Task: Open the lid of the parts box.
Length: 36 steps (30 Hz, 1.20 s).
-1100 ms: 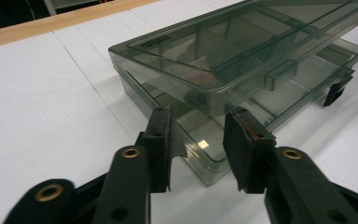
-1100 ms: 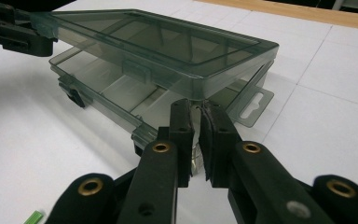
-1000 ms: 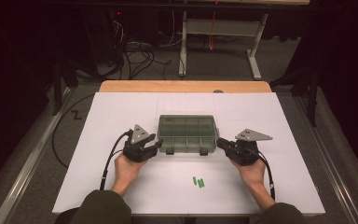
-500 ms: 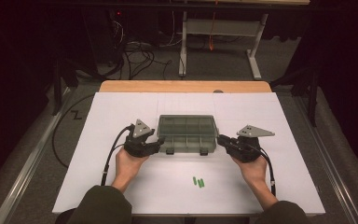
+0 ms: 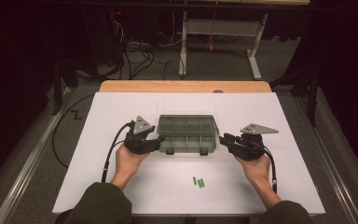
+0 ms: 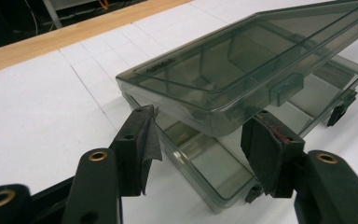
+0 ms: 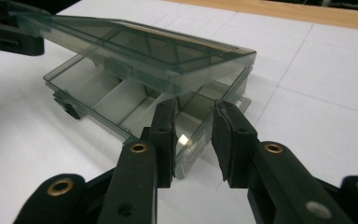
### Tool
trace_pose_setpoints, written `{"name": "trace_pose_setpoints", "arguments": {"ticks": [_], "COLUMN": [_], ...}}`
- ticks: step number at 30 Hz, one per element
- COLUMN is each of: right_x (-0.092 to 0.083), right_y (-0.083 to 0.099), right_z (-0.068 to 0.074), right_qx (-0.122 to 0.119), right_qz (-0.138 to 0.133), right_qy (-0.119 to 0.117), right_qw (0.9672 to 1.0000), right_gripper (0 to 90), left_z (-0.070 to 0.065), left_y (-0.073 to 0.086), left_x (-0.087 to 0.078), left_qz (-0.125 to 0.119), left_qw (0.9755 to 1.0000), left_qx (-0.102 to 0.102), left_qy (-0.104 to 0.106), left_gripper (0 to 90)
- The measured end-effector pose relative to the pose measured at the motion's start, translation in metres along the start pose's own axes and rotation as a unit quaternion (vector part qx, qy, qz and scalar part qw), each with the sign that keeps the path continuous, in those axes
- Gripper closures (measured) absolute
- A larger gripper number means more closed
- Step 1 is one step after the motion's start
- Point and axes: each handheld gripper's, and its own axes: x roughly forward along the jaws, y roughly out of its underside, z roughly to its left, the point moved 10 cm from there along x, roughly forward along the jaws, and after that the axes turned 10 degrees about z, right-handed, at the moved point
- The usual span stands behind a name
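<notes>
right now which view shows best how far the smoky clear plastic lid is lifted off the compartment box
The left gripper view: the smoky clear plastic lid tilts up off the compartment box, gap plain. The right gripper view shows the lid raised too, from the other end. The high view flattens it.

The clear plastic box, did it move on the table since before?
No. The clear plastic box sits at the same distance behind the green pieces.

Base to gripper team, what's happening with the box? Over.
Left gripper open, jaws astride the raised lid. Right gripper just opening at the box end. Green bits lie clear.
</notes>
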Motion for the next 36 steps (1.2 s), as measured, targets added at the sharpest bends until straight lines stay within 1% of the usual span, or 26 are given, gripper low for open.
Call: {"name": "trace_pose_setpoints", "arguments": {"ticks": [4, 6, 7, 9, 11, 13, 14, 15, 16, 18, 21, 24, 26, 28, 30, 31, 32, 36], "right_x": [0.003, 0.005, 0.006, 0.008, 0.011, 0.013, 0.014, 0.017, 0.017, 0.02, 0.025, 0.029, 0.032, 0.035, 0.036, 0.037, 0.037, 0.041], "right_y": [0.001, 0.0, 0.0, -0.002, -0.003, -0.005, -0.005, -0.006, -0.006, -0.007, -0.008, -0.01, -0.01, -0.009, -0.011, -0.013, -0.013, -0.016], "right_z": [-0.004, -0.006, -0.006, -0.008, -0.009, -0.011, -0.011, -0.012, -0.012, -0.013, -0.012, -0.011, -0.012, -0.013, -0.013, -0.012, -0.012, -0.011], "right_qx": [0.013, 0.021, 0.025, 0.029, 0.032, 0.036, 0.039, 0.044, 0.044, 0.044, 0.049, 0.056, 0.06, 0.064, 0.068, 0.067, 0.067, 0.069], "right_qz": [0.019, 0.029, 0.034, 0.044, 0.054, 0.064, 0.07, 0.079, 0.079, 0.092, 0.106, 0.113, 0.119, 0.131, 0.134, 0.137, 0.137, 0.149], "right_qy": [0.004, 0.005, 0.004, 0.008, 0.012, 0.014, 0.015, 0.017, 0.017, 0.019, 0.019, 0.021, 0.023, 0.023, 0.022, 0.024, 0.024, 0.027], "right_qw": [0.9997, 0.9993, 0.9991, 0.9986, 0.998, 0.9972, 0.9967, 0.9958, 0.9958, 0.9946, 0.993, 0.9918, 0.9908, 0.9891, 0.9884, 0.988, 0.988, 0.9861], "right_gripper": [71.1, 70.3, 70.3, 70.2, 70.2, 69.9, 69.9, 69.8, 69.8, 69.8, 69.8, 69.8, 69.8, 69.5, 69.5, 69.5, 69.5, 69.5], "left_z": [-0.002, -0.002, -0.002, -0.002, -0.003, -0.003, -0.004, -0.004, -0.004, -0.004, -0.004, -0.003, -0.003, -0.003, -0.003, -0.003, -0.003, -0.003], "left_y": [-0.004, -0.004, -0.006, -0.007, -0.009, -0.011, -0.013, -0.013, -0.014, -0.016, -0.017, -0.019, -0.02, -0.021, -0.023, -0.023, -0.024, -0.027], "left_x": [0.0, 0.0, 0.0, 0.0, 0.0, 0.0, 0.0, -0.001, -0.001, -0.001, -0.001, 0.0, 0.0, 0.0, 0.0, 0.0, 0.001, 0.001], "left_qz": [-0.004, -0.001, -0.003, -0.002, -0.004, -0.003, -0.006, -0.005, -0.005, -0.007, -0.004, -0.007, -0.008, -0.008, -0.008, -0.006, -0.008, -0.008], "left_qw": [1.0, 1.0, 1.0, 1.0, 1.0, 1.0, 0.9999, 1.0, 1.0, 0.9999, 0.9999, 0.9998, 0.9998, 0.9998, 0.9998, 0.9998, 0.9998, 0.9997], "left_qx": [-0.002, 0.001, -0.002, -0.001, -0.004, -0.005, -0.008, -0.005, -0.005, -0.009, -0.009, -0.015, -0.016, -0.017, -0.019, -0.016, -0.02, -0.024], "left_qy": [0.002, 0.002, 0.002, 0.003, 0.003, 0.004, 0.005, 0.004, 0.005, 0.005, 0.005, 0.006, 0.006, 0.006, 0.006, 0.006, 0.006, 0.006], "left_gripper": [44.6, 44.5, 44.4, 44.3, 44.0, 43.9, 43.7, 43.5, 43.5, 43.2, 43.0, 42.8, 42.7, 42.5, 42.5, 42.5, 42.5, 42.3]}}
